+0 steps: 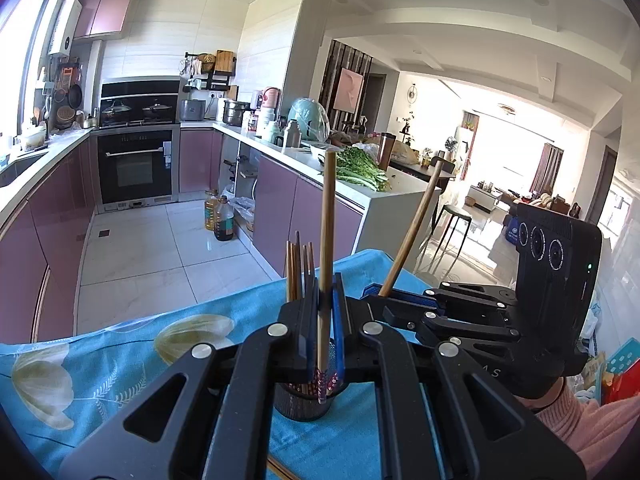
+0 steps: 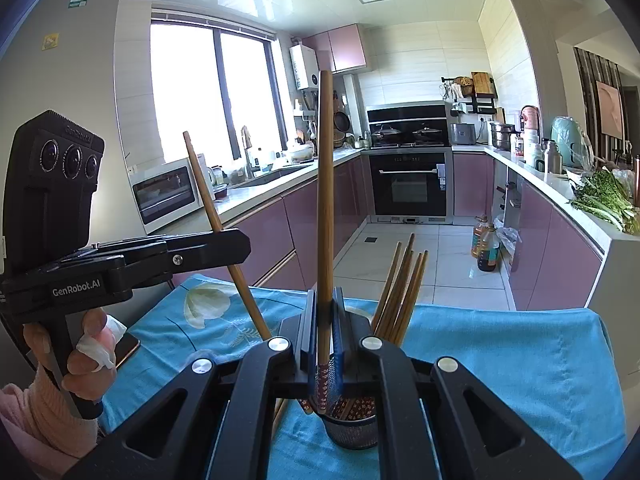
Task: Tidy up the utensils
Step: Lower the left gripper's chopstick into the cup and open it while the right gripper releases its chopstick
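A dark mesh utensil cup (image 2: pixel 352 426) stands on a tabletop (image 2: pixel 500 360) draped in a blue floral cloth, low in both wrist views at about 6 o'clock. A bundle of wooden chopsticks (image 2: pixel 400 292) rises out of it, fanning toward 1 o'clock in the right wrist view.

The right tool (image 2: pixel 326 344) is clamped shut on one upright chopstick (image 2: pixel 325 184), its patterned lower end dipping into the cup's mouth. The left tool (image 1: pixel 327 332) is likewise closed tight on a single chopstick (image 1: pixel 328 216) that points to 12 o'clock, its decorated tip at the cup (image 1: pixel 302 404).

Each tool's black linkage fills the lower frame and covers most of the cup, so how many chopsticks sit inside cannot be counted. More chopsticks lie on the cloth under the right tool, only partly seen.

At 9 o'clock in the right wrist view, a bandaged hand (image 2: pixel 88 356) in a pink sleeve grips the left tool's handle, with a phone (image 2: pixel 128 346) lying just behind it on the cloth.

Beyond the tabletop is a kitchen with mauve cabinets, an oven (image 2: pixel 408 184) at 12 o'clock, oil bottles (image 2: pixel 486 246) on the floor, and leafy greens (image 2: pixel 608 200) on a counter at 3 o'clock. The window is washed out by glare.
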Tool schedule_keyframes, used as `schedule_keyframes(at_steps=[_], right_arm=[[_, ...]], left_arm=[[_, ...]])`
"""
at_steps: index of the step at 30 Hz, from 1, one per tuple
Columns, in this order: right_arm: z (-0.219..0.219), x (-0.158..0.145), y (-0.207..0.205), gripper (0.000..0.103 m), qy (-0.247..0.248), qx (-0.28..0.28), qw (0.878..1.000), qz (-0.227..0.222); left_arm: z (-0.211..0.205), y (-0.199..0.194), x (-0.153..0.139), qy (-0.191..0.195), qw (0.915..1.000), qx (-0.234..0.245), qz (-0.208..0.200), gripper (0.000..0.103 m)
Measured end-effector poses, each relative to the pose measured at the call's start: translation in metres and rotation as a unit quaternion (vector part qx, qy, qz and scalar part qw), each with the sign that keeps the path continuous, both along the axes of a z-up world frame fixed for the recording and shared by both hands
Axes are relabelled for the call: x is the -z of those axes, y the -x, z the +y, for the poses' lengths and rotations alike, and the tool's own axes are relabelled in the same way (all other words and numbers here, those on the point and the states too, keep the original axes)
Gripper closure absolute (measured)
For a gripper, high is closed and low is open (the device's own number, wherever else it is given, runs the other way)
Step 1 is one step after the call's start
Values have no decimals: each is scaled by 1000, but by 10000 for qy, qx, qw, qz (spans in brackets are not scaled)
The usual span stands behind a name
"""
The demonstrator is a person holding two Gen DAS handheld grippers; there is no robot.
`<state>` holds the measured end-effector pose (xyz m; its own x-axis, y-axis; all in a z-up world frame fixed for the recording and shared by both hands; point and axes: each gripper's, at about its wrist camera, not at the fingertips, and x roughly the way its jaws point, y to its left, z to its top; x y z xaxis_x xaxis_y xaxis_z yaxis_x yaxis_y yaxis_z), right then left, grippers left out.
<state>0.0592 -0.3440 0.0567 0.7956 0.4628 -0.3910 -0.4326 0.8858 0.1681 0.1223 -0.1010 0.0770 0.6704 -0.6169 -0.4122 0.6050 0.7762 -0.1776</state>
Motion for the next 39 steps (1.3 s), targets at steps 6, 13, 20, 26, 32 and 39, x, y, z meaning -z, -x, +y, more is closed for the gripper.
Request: schedule_keyframes(at_steps=[6,13,20,26,32,39], right_arm=[[-1,-1,0,97,-11,19,10000,-3],[-2,0,-2,97,-21,73,10000,30],[0,6,-7,97,-52,153,9998,121],[4,10,-13,97,-73,189,9995,236],[5,18,-20,97,-75,216,9990,396],[8,34,-29,97,-141,173,9971,721]], left_arm=[[1,-1,-1,16,10000,-5,-13,96],[-1,-4,0,-38,10000,-56,-9,96],[-7,-8,1,-133,9999,-60,35,96],[-10,-11,4,-261,9996,-87,94,96],[-12,-14,11,-400,9990,-53,204,96],[-16,-17,20,-610,9974,67,372,96]])
